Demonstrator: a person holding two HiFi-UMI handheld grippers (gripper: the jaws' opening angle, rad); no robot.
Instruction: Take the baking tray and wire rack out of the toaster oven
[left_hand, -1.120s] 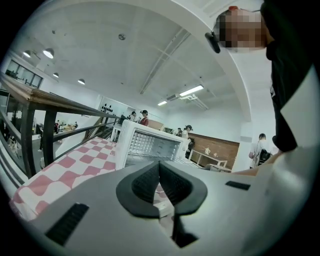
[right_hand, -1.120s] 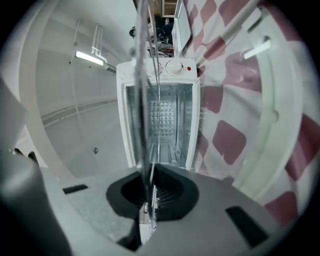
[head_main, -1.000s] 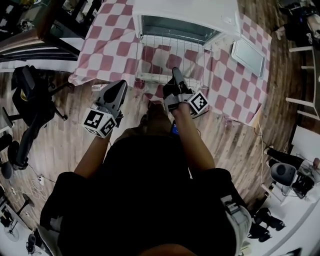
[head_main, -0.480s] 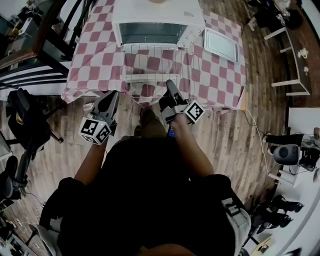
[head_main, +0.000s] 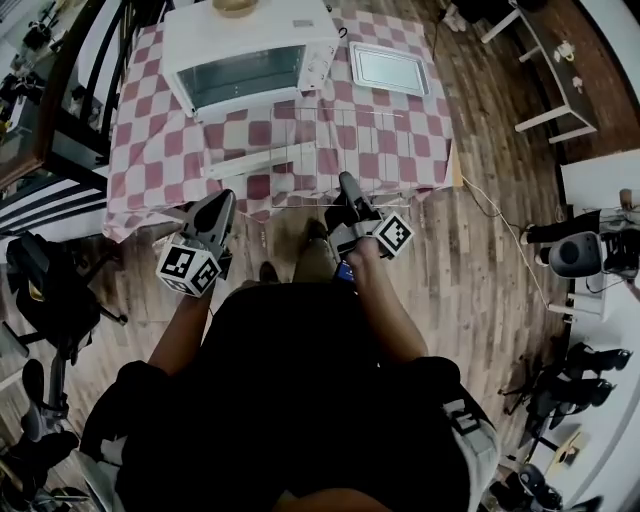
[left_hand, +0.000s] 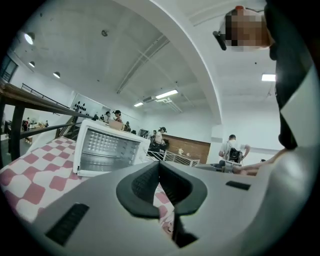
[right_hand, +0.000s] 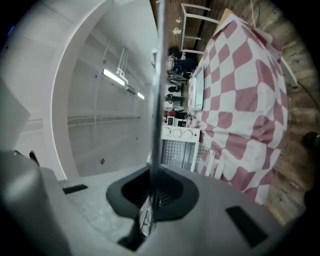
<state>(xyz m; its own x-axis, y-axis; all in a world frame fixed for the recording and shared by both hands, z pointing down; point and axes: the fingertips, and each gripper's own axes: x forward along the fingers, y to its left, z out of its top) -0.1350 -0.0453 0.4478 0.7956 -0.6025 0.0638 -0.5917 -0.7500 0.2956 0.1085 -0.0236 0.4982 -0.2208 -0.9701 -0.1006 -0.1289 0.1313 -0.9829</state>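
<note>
Right gripper (right_hand: 152, 192) jaws clamping wire rack (right_hand: 159, 75), left gripper (left_hand: 159, 172) jaws together

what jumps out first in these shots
The white toaster oven stands open on a pink checked tablecloth, with the baking tray lying on the cloth beside it. In front of it, the right gripper is shut on an edge wire of the wire rack, while the left gripper is shut on nothing.

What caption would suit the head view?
Right gripper grips the wire rack before the open toaster oven; the baking tray lies on the table beside it.
</note>
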